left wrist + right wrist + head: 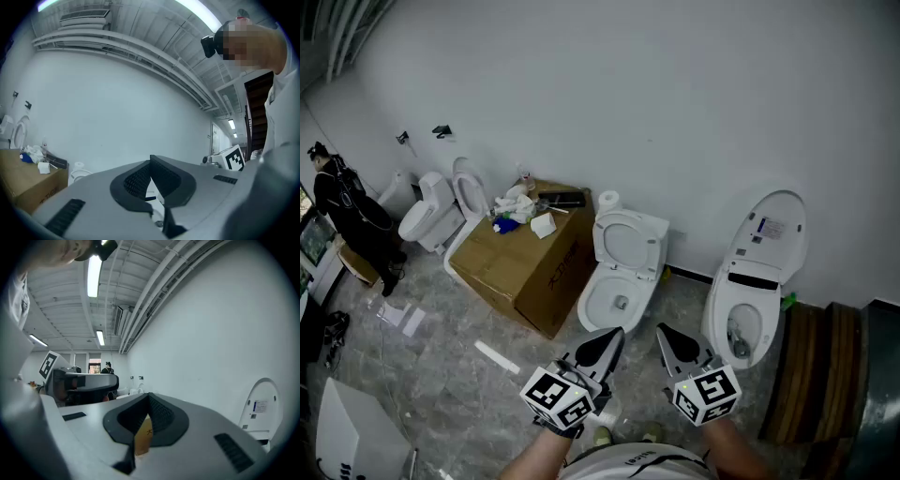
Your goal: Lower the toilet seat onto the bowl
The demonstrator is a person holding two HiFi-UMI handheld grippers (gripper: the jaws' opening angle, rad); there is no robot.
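Jaws tight together (left gripper (612, 337), right gripper (667, 336) alike) above grey floor (441, 375), white wall (675, 112) beyond.

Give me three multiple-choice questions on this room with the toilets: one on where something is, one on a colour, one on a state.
1. In the head view, on which side of the middle toilet does the box stand? A left B right C in front
2. The box is: A white B brown C blue
3. The middle toilet's seat is: A down B up C missing

Answers: 1 A, the box sits at that toilet's left; 2 B, it is plain brown cardboard; 3 B, the ring stands tilted up.
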